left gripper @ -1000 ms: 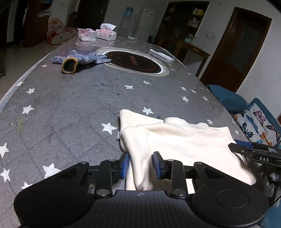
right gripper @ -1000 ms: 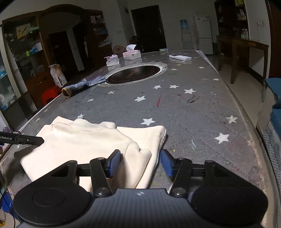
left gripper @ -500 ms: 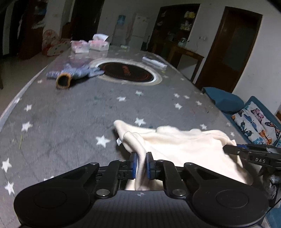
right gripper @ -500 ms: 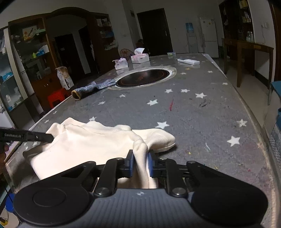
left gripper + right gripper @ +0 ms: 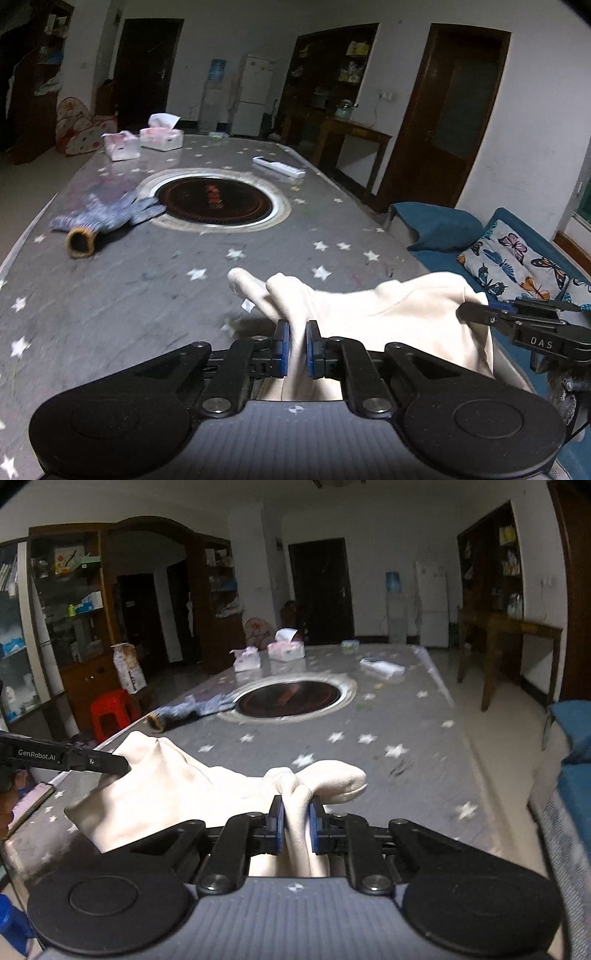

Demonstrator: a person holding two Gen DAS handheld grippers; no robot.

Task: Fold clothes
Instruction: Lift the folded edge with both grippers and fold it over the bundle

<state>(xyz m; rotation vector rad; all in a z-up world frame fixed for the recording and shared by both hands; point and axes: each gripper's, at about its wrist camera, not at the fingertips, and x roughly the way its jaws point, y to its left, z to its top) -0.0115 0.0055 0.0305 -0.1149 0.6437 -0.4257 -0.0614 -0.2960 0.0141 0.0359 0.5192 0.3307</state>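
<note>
My left claw (image 5: 296, 347) is pinched tight on a bunched fold of the cream garment (image 5: 373, 314), its blue pads (image 5: 282, 349) pressing cloth from both sides. My right claw (image 5: 296, 829) is clamped the same way on the opposite end of the garment (image 5: 173, 794). Both claws point forward along the worktop (image 5: 129, 295), held low and roughly level, with the cloth stretched between them and sagging toward the star-patterned cover. In the left view my right claw (image 5: 476, 314) shows at the edge, gripping its corner. Farther along the worktop lie a knitted glove (image 5: 107, 216), a round inset burner (image 5: 216, 201) and two tissue boxes (image 5: 160, 136).
</note>
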